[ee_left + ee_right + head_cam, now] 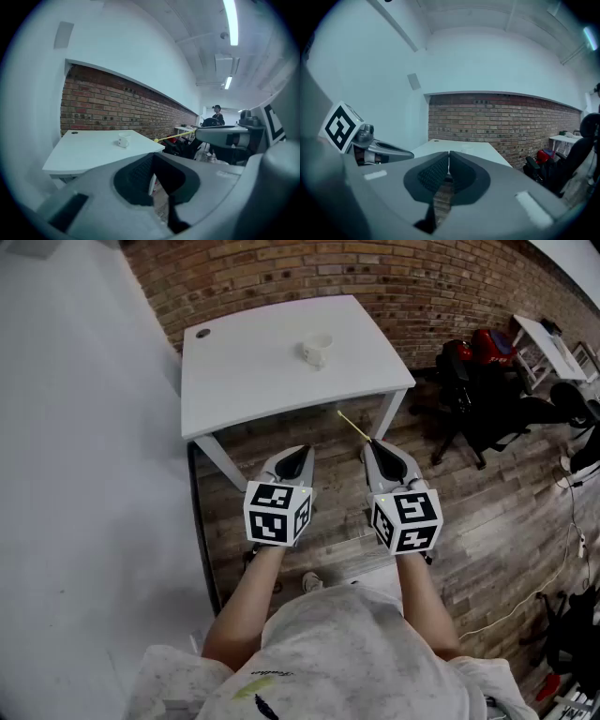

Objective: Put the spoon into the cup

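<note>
A small white cup (pixel 317 351) stands near the far middle of the white table (pixel 239 381); in the left gripper view the cup (pixel 123 139) shows past the jaws. My right gripper (pixel 376 448) hovers over the floor just in front of the table and is shut on a thin yellow spoon (pixel 354 426), which points up-left toward the table edge. That spoon (pixel 174 136) also shows in the left gripper view, sticking out of the right gripper (pixel 220 136). My left gripper (pixel 301 454) hangs beside it, shut and empty.
Brick wall behind the table, white wall at left. Black office chairs (pixel 487 413), a red object (pixel 491 343) and a second white desk (pixel 548 341) stand at right. Cables (pixel 562 559) lie on the wooden floor. A person (pixel 216 114) stands far off.
</note>
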